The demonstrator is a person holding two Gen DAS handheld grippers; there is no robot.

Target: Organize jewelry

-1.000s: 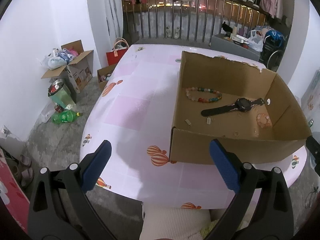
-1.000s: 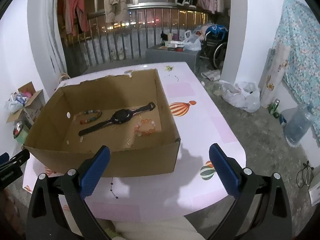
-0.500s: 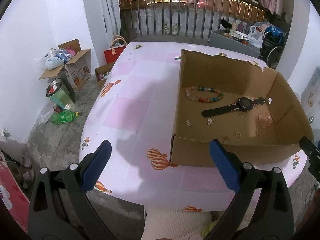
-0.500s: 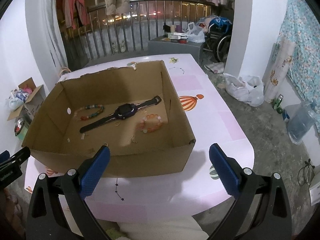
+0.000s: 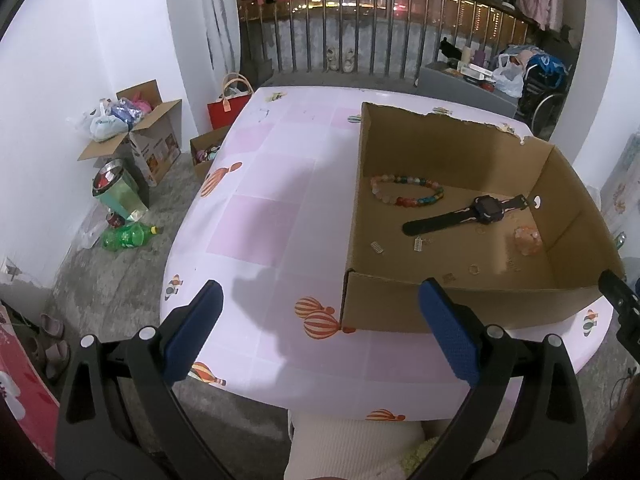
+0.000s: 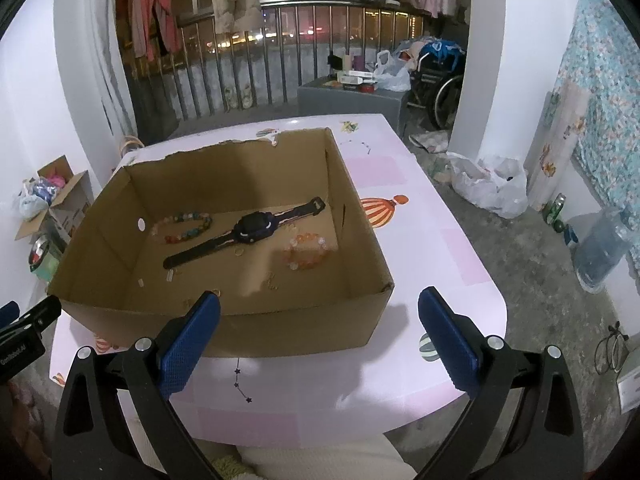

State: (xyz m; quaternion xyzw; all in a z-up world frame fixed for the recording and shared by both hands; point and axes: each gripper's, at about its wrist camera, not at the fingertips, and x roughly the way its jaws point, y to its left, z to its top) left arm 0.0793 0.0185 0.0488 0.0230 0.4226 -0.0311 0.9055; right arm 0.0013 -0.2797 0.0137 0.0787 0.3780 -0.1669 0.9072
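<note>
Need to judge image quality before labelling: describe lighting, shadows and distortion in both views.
Left wrist view: dim indoor light, soft shadow on the tablecloth, fisheye bends the table edge. Right wrist view: the box shades its own floor, the watch stays sharp, corners vignette black.

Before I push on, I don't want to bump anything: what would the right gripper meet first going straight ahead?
Probably the near wall of the cardboard box, which stands in front of the open right gripper; depth is unclear.

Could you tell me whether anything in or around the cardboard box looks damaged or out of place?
The cardboard box has a torn, ragged far rim. Inside, tiny rings and clasps lie scattered loose on its floor around the black watch and two bead bracelets, unsorted.
</note>
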